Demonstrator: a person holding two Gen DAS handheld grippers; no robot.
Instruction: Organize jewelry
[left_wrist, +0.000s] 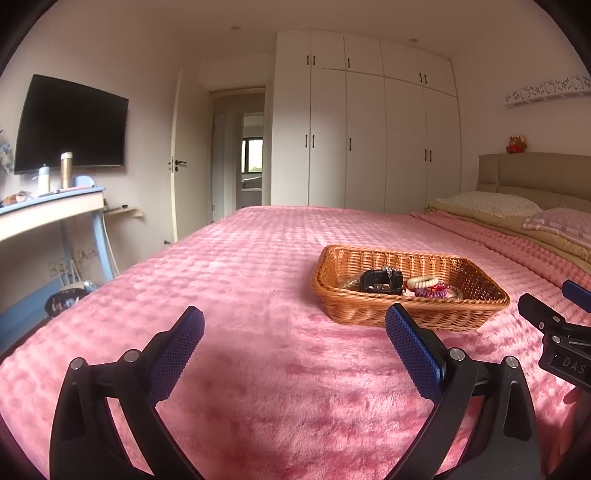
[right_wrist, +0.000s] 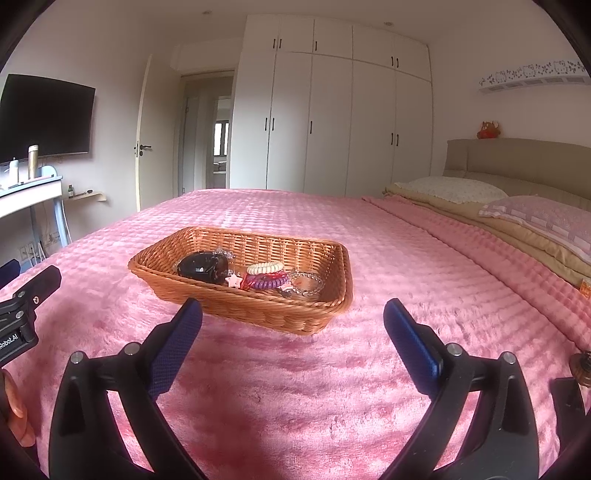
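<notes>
A wicker basket sits on the pink bedspread. Inside lie a black hair clip, a cream spiral hair tie, a purple spiral tie, a star charm and a clear bead bracelet. My left gripper is open and empty, short of the basket and to its left. My right gripper is open and empty, just short of the basket's near rim. Each gripper shows at the edge of the other's view.
Pillows and a headboard lie at the right. A desk with bottles stands at the left under a wall TV. White wardrobes and an open door are behind the bed. A small brown object sits at the right edge.
</notes>
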